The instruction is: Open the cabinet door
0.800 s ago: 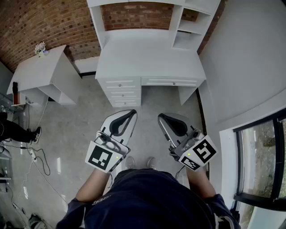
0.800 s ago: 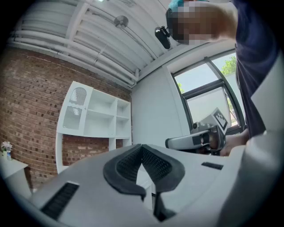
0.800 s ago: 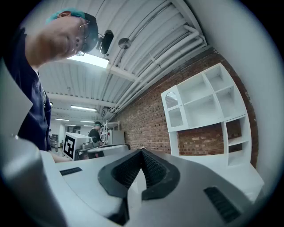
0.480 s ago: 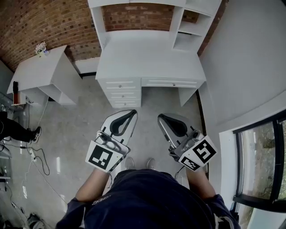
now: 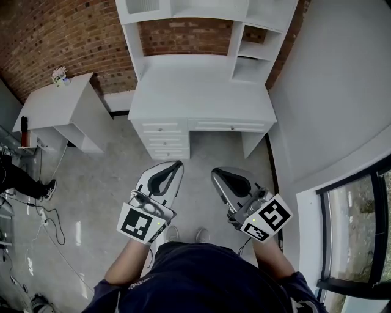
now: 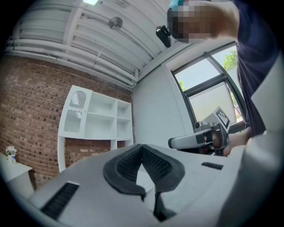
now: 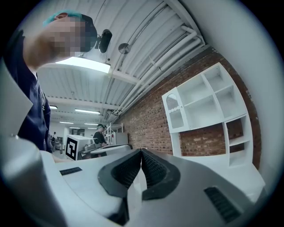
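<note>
Far left: small white side table [image 5: 58,104], flower pot [image 5: 59,76] at its back corner.
Centre: white counter [image 5: 201,92] against the brick wall [image 5: 67,36]. Drawers [image 5: 164,139] sit under its left half, hutch [image 5: 242,33] on top.
Cabinet door [image 5: 141,5]: vented panel on the hutch's top-left compartment, shut.
Left gripper [image 5: 176,166]: jaws together, nothing between them, held level over the floor [image 5: 110,177], well apart from the counter.
Right gripper [image 5: 215,174]: jaws together, empty, just beside the left one.
Far right: window [image 5: 354,226].
</note>
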`<state>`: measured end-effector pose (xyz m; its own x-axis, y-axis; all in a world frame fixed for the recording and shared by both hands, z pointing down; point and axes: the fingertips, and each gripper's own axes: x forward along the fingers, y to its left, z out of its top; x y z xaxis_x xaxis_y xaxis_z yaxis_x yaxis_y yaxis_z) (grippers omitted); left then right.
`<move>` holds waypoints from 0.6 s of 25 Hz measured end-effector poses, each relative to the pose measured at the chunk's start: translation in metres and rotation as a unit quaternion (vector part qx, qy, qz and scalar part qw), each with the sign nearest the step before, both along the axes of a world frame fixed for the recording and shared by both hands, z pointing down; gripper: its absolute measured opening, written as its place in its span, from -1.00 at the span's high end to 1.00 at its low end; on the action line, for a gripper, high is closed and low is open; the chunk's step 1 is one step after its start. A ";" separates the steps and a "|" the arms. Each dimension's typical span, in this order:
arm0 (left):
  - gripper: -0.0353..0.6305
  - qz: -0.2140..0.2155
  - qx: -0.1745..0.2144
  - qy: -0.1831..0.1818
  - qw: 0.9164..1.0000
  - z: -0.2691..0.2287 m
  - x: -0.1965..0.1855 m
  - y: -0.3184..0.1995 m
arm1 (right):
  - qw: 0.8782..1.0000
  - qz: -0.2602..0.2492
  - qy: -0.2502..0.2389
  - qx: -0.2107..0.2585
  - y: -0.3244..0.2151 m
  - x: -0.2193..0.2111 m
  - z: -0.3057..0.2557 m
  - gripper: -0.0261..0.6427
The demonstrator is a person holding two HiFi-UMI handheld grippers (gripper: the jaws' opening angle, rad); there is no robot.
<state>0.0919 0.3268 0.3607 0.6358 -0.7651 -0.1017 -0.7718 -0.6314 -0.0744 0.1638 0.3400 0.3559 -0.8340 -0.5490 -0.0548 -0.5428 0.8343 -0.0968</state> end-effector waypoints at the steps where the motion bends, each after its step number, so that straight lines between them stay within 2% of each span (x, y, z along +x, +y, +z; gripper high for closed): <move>1: 0.87 -0.004 0.004 0.000 1.000 -0.003 0.005 0.001 | 1.000 -0.005 0.000 0.003 0.002 0.005 -0.002 0.86; 11: 0.87 -0.021 0.046 -0.023 0.998 -0.032 0.038 0.013 | 0.999 -0.038 -0.016 0.029 0.014 0.033 -0.016 0.86; 15: 0.87 -0.033 0.055 -0.011 0.998 -0.041 0.040 0.009 | 0.998 -0.042 -0.022 0.037 0.010 0.038 -0.021 0.86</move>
<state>0.1323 0.3356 0.3194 0.5872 -0.7906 -0.1738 -0.8091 -0.5664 -0.1567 0.2014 0.3504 0.3345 -0.8725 -0.4710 -0.1304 -0.4678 0.8821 -0.0561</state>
